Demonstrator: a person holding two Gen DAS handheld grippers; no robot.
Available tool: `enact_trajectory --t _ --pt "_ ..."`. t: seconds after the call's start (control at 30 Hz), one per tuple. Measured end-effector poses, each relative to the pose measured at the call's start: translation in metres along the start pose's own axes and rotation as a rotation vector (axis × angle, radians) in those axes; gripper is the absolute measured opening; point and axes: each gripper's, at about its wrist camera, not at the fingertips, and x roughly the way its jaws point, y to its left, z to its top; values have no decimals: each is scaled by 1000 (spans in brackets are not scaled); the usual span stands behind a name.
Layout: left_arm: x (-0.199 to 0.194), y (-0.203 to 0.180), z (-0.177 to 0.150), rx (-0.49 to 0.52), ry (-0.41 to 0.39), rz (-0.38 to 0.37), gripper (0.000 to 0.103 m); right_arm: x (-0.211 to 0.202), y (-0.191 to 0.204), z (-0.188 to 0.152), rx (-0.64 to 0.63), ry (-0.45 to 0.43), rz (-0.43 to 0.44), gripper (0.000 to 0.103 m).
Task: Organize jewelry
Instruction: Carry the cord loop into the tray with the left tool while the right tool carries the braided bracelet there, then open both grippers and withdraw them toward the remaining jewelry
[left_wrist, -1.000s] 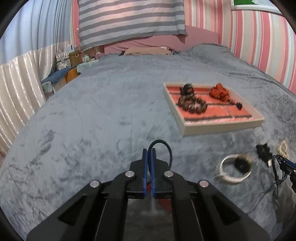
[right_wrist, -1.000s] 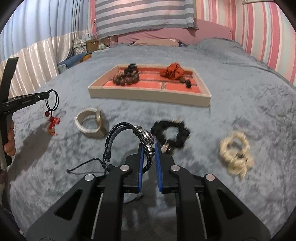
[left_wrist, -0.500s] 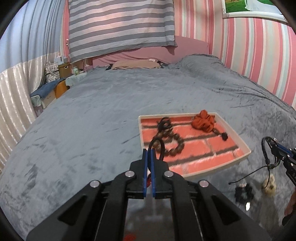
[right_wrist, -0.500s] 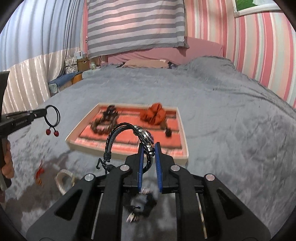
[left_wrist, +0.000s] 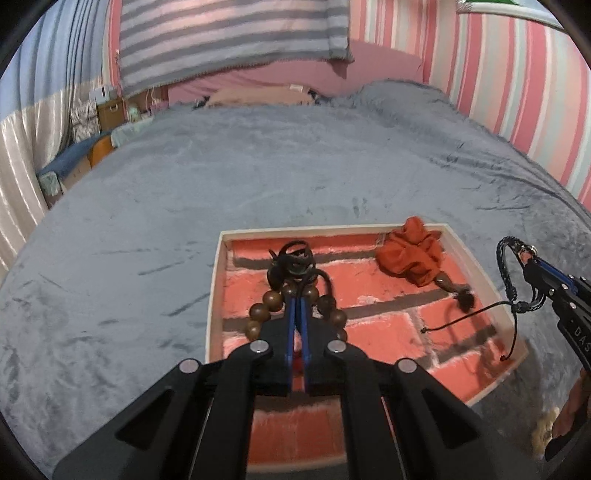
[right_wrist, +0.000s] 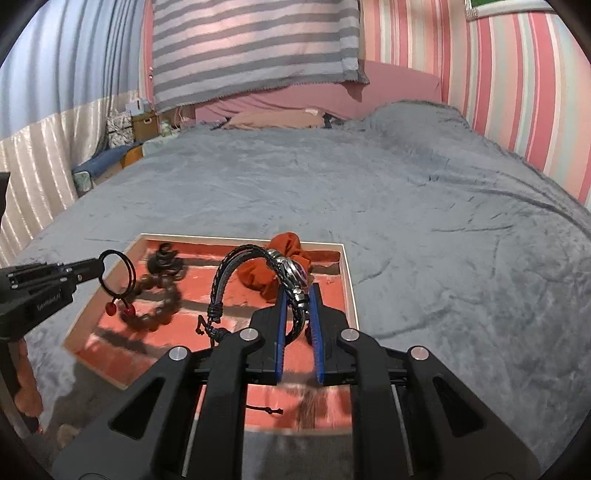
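Braided black leather bracelet (right_wrist: 258, 273) with a metal charm, pinched in the right gripper (right_wrist: 298, 299), jaws nearly shut on the band, arching over the tray (right_wrist: 349, 280) at centre frame, probably for a drop. Left gripper (right_wrist: 96, 264), mid-left, jaws fully shut on a thin black hair tie (right_wrist: 117, 275) with two red beads dangling over the tray's left half. Wooden bead bracelet (left_wrist: 264, 314) and orange scrunchie (left_wrist: 410, 258) already lie inside on the brick-print liner.

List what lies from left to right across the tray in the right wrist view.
Black hair tie with red beads in the left gripper → brown bead bracelet → braided black bracelet in the right gripper → tray's right rim.
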Motion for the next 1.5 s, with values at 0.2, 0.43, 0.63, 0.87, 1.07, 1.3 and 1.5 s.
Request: enact_trajectory --t 0.2,0.43,0.63,0.87,1.07,1.3,1.5 --pt "45 -1 7 -11 74 22 3 54 -6 -2 7 76 -25 13" --pt "71 -2 8 -6 126 35 3 93 -12 -4 12 160 -36 13" --pt "83 0 -1 10 162 57 4 111 -13 -9 17 215 -47 13" --pt "85 4 -2 2 172 51 5 115 -13 -12 12 245 -40 15" --pt "75 5 -4 -4 156 50 37 98 -12 -8 11 216 -28 42" --pt "39 0 0 19 72 55 60 63 -20 6 31 136 -14 61" --pt "-22 5 2 0 -33 14 78 4 -27 13 39 41 -2 87"
